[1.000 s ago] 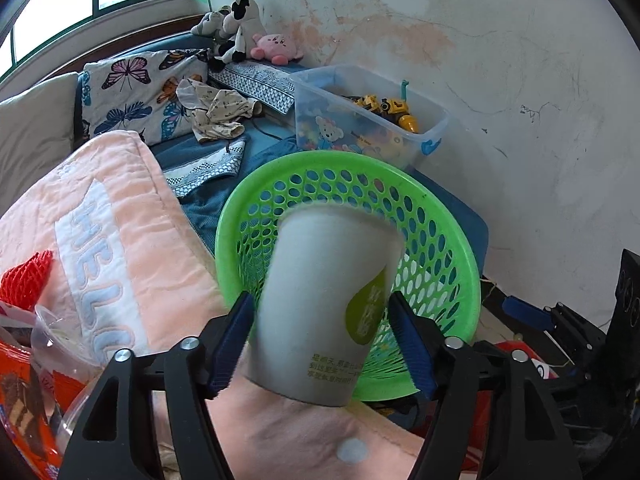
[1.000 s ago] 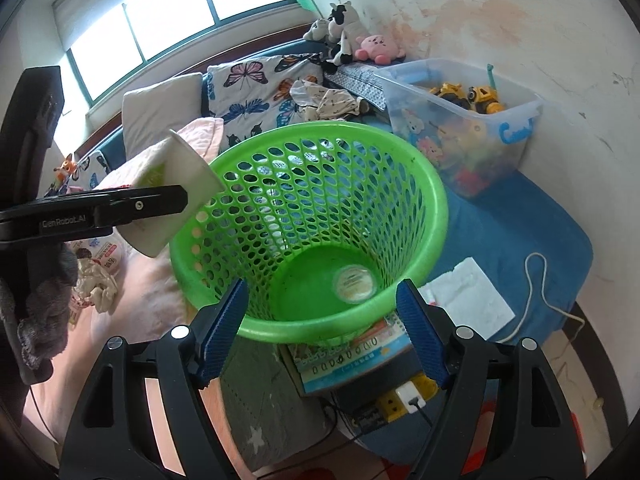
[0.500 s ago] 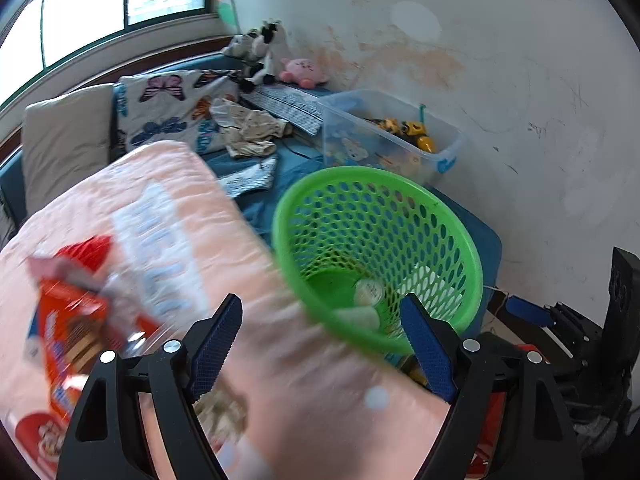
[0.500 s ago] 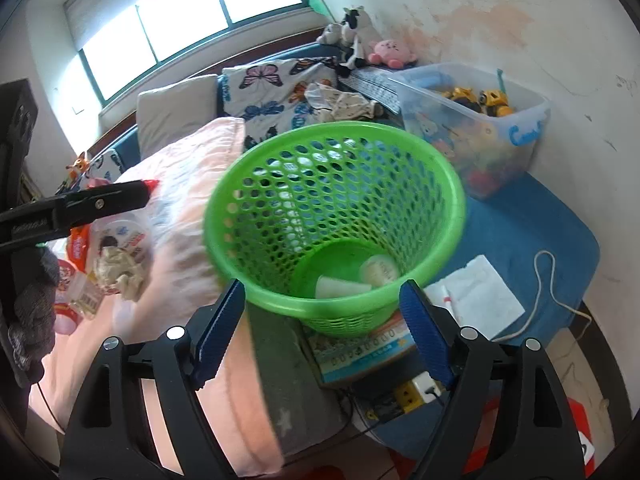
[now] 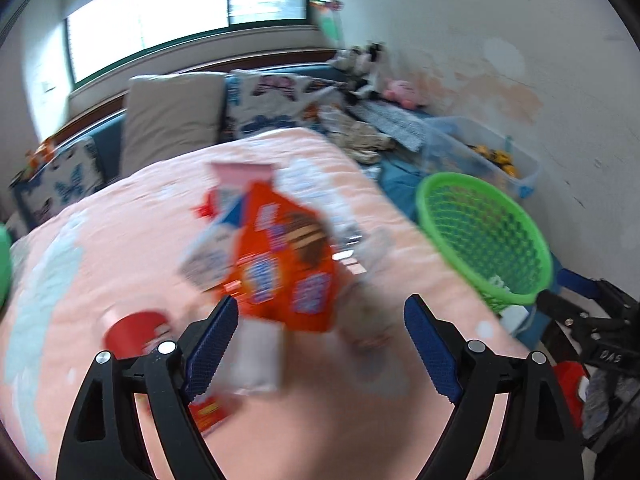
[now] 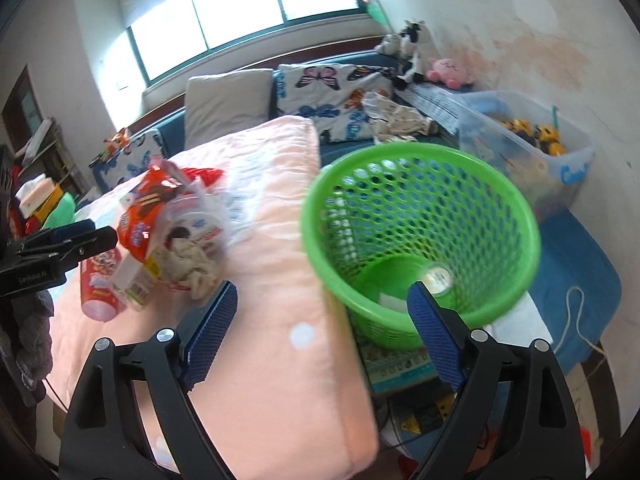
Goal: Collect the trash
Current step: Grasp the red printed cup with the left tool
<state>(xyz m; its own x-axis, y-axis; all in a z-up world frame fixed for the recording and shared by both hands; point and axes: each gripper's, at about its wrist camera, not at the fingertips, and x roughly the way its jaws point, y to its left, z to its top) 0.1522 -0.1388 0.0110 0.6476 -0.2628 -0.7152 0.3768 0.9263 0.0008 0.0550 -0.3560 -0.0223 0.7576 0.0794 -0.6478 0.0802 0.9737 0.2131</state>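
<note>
The pink quilt (image 6: 276,280) covered the near bed, with pillows (image 6: 228,100) and a butterfly cloth (image 6: 328,96) behind it under the window. A clear toy bin (image 6: 532,140) stood at the far right against the stained wall, plush toys (image 6: 416,48) beyond it.

The green basket (image 6: 516,216) sat just right of the quilt's edge, on a stack of printed matter. Inside, on its floor, lay a white cup (image 6: 394,300) on its side and a round lid (image 6: 438,278). In the left wrist view the basket (image 5: 516,216) was at the right, apart from the trash pile.

Trash pile was on the quilt, left of the basket: an orange snack bag (image 5: 284,264) on top (blurred in the left view), a red can (image 6: 98,284) lying at its near-left side, a crumpled cloth or tissue (image 6: 192,260) at its right, and a small white carton (image 6: 130,272) between them. Clear plastic wrap (image 6: 196,208) lay over part of it.

Left gripper (image 5: 320,344): jaws spread wide, nothing between the pads, poised over the near edge of the snack bag; whether it touched, cannot tell. In the right view, its finger (image 6: 72,240) sat just left of the pile.

Right gripper (image 6: 320,332): jaws spread wide, empty, hanging over the quilt's right edge with the right pad in front of the basket wall.
</note>
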